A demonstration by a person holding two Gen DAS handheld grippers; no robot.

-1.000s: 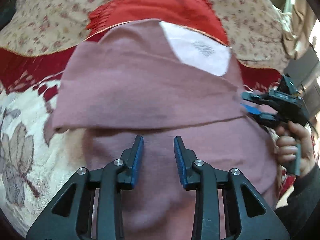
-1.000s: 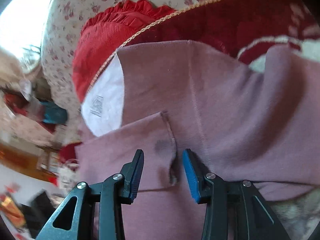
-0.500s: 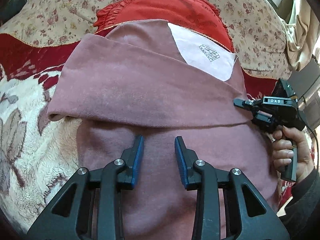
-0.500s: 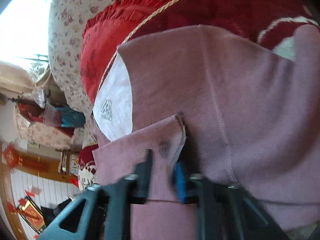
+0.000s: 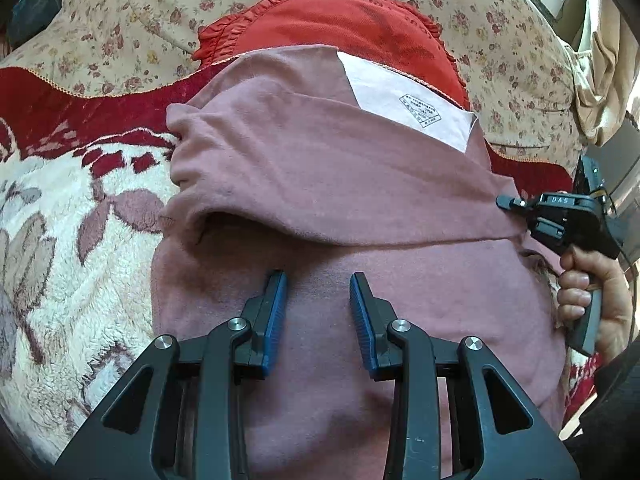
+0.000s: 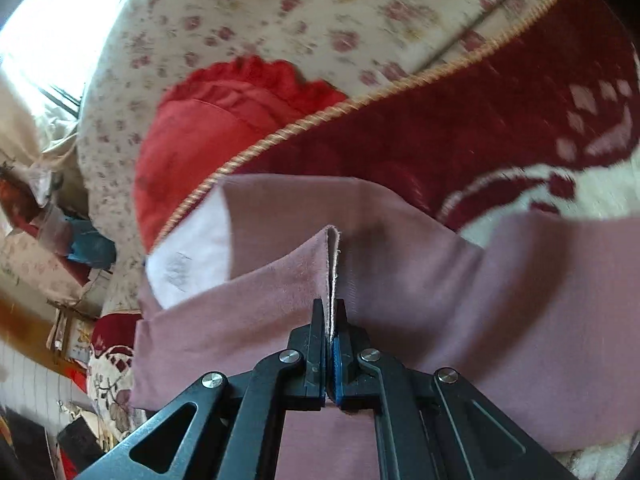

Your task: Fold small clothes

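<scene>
A mauve knit garment (image 5: 328,184) lies on a fluffy blanket, its far part folded across the near part, with a white inner patch and label (image 5: 412,108) showing at the top. My left gripper (image 5: 319,280) hovers over the near half, open, with nothing between its fingers. At the garment's right edge my right gripper (image 5: 508,202) pinches the end of the folded flap. In the right wrist view that gripper (image 6: 331,306) is shut on the flap's seamed edge (image 6: 334,264), which stands up between the pads. The garment (image 6: 500,300) spreads to the right.
A red ruffled cushion (image 5: 352,24) and a floral quilt (image 5: 120,32) lie behind the garment. The cream and dark red blanket (image 5: 60,240) stretches left. A person's hand (image 5: 596,300) holds the right gripper's handle. Cluttered room items (image 6: 48,240) lie far left.
My right gripper went from open around the flap's edge to shut on it, and lifted it slightly. The folded flap's left end has bunched up. The left gripper stayed put.
</scene>
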